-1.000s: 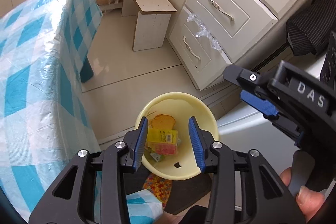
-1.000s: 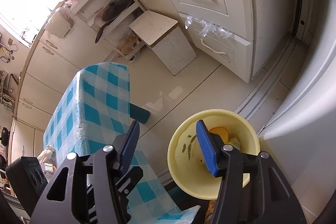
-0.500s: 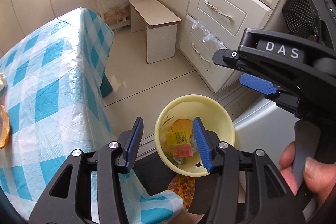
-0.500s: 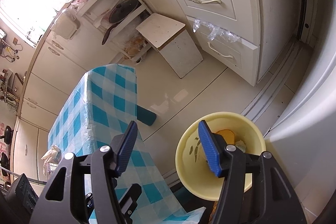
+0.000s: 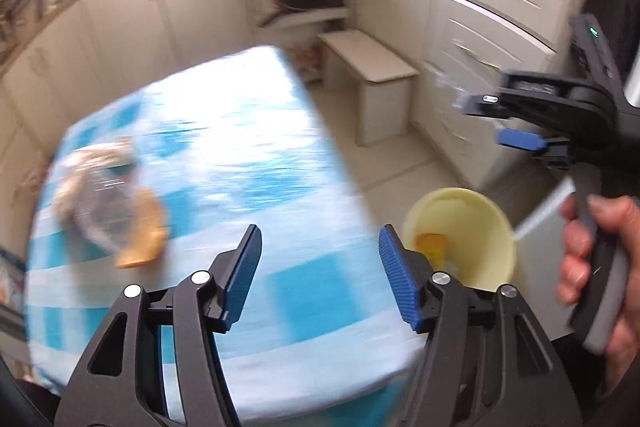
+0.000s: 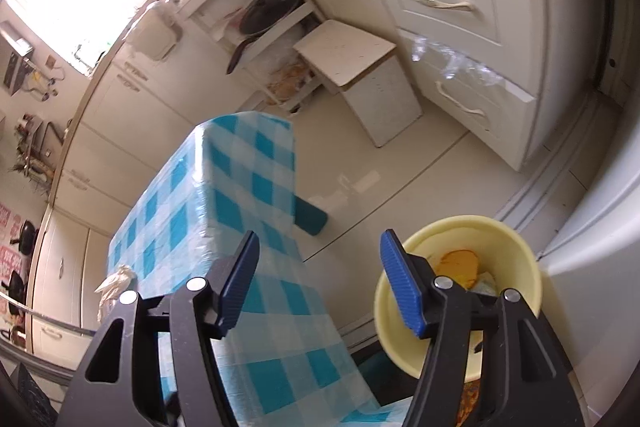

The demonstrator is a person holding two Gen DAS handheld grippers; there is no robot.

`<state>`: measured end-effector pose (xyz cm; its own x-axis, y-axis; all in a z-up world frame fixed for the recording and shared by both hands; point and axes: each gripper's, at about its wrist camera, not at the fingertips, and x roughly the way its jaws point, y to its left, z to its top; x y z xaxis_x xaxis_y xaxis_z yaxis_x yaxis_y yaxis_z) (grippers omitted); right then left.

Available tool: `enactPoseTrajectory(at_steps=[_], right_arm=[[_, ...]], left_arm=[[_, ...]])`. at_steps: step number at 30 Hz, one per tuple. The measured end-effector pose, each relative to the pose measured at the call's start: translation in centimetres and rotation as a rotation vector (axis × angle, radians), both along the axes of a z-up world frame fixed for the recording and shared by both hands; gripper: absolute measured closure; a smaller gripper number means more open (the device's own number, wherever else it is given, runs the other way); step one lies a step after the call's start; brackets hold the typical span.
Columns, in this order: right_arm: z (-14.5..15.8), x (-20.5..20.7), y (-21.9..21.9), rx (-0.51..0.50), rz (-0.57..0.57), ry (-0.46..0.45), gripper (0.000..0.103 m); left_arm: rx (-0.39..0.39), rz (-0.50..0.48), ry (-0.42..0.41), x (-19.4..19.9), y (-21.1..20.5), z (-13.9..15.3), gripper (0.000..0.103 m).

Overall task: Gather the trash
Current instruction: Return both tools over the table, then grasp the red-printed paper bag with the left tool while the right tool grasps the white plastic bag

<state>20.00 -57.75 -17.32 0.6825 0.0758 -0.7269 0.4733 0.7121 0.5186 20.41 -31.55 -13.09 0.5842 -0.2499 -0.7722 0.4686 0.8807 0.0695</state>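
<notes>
Both tools wide open, holding nothing: left gripper (image 5: 320,275) over table (image 5: 248,155), right gripper (image 6: 318,281) alongside. Yellow bin (image 6: 516,243) off table's near right corner, ready for drops. Orange scrap (image 5: 144,231) near left edge, uncollected.

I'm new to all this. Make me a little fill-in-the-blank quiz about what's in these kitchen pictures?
1. The bin holding the trash is pale ____.
2. The tablecloth has a white and ____ check pattern.
3. The left gripper and the right gripper both have their jaws ____.
4. The pan sits on a ____ behind the white stool.

Missing words: yellow; blue; open; shelf
</notes>
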Motion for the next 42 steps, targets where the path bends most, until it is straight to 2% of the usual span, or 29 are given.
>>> enactPoseTrajectory(at_steps=[2, 3, 6, 8, 10, 12, 16, 19, 22, 29, 33, 39, 40, 42], right_arm=[[0.3, 1.0, 1.3, 0.023, 0.041, -0.02, 0.04], [0.4, 1.7, 2.2, 0.045, 0.072, -0.033, 0.038], [0.5, 3.8, 5.1, 0.104, 0.169, -0.054, 0.037], [0.4, 5.7, 7.7, 0.181, 0.26, -0.068, 0.037], [0.4, 7.6, 10.2, 0.234, 0.342, -0.07, 0.037], [0.5, 10.0, 13.3, 0.282, 0.43, -0.066, 0.037], [0.6, 14.0, 18.6, 0.332, 0.556, -0.047, 0.034], [-0.1, 16.5, 21.5, 0.391, 0.604, -0.018, 0.034], [-1.2, 18.3, 22.9, 0.459, 0.612, 0.014, 0.034], [-2.9, 20.9, 23.0, 0.582, 0.58, 0.057, 0.034], [-3.7, 21.5, 23.4, 0.642, 0.563, 0.071, 0.034], [-4.9, 22.6, 24.3, 0.72, 0.55, 0.082, 0.034], [-5.0, 22.7, 24.3, 0.721, 0.552, 0.081, 0.04], [-5.0, 23.1, 24.6, 0.723, 0.562, 0.081, 0.053]], left_arm=[[0.019, 0.09, -0.023, 1.1, 4.9, 0.6, 0.043], [0.004, 0.136, -0.007, 2.0, 7.4, 0.8, 0.041], [-0.124, 0.302, 0.115, 5.4, 15.9, 0.5, 0.04], [-0.221, 0.393, 0.182, 7.2, 20.4, 0.2, 0.04], [-0.312, 0.457, 0.217, 8.7, 24.0, 0.1, 0.04], [-0.396, 0.481, 0.257, 10.0, 26.1, -0.2, 0.04], [-0.489, 0.496, 0.34, 12.8, 27.2, -1.9, 0.037], [-0.589, 0.518, 0.417, 14.8, 28.0, -3.7, 0.037], [-0.712, 0.552, 0.48, 16.5, 28.9, -5.6, 0.036], [-0.916, 0.664, 0.549, 19.5, 31.1, -8.9, 0.033], [-0.986, 0.692, 0.568, 21.1, 30.9, -10.0, 0.033], [-1.045, 0.753, 0.565, 22.6, 31.8, -10.4, 0.033], [-1.048, 0.759, 0.563, 22.8, 31.8, -10.4, 0.033], [-1.039, 0.774, 0.56, 22.7, 32.2, -10.4, 0.043]])
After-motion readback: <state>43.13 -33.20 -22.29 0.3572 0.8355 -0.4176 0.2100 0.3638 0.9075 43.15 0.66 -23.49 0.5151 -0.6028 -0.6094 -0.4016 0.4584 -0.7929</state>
